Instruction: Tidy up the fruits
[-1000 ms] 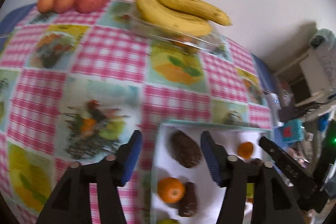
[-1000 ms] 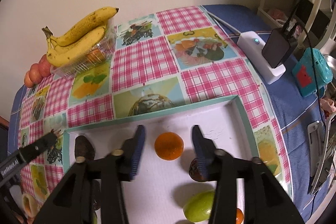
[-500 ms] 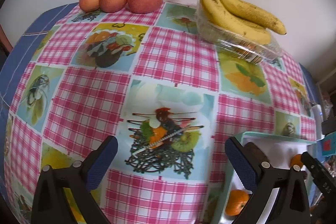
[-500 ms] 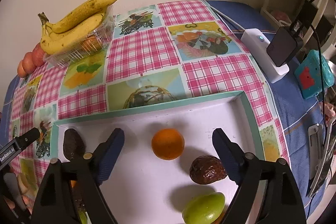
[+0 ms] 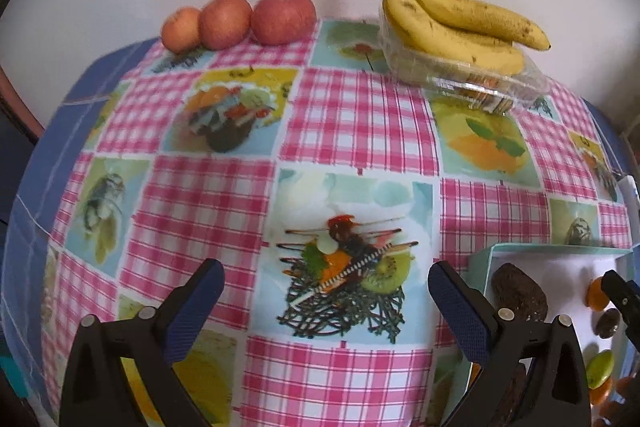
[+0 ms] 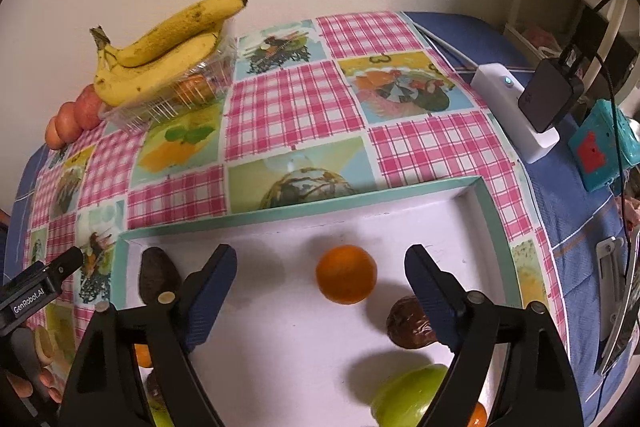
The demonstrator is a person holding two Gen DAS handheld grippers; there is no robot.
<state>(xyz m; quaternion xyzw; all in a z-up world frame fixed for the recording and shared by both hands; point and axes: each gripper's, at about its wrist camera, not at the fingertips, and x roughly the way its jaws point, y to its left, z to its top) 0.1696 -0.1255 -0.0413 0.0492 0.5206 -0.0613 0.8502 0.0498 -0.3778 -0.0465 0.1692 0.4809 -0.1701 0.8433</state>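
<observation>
While the right gripper (image 6: 320,291) hangs over the white, teal-rimmed cardboard tray (image 6: 490,223) with its jaws spread wide and empty, the round orange mandarin (image 6: 346,279) lies on the tray floor directly between the blue fingers (image 6: 210,297), apart from both. It looks light and firm with a slightly yielding skin, and prone to rolling; closing across its widest middle should suit it. A wrinkled brown fruit (image 6: 410,323) and a green apple (image 6: 412,397) lie nearer the camera. The left gripper (image 5: 326,307) is likewise wide apart, over the pink checked tablecloth (image 5: 360,115), holding nothing.
</observation>
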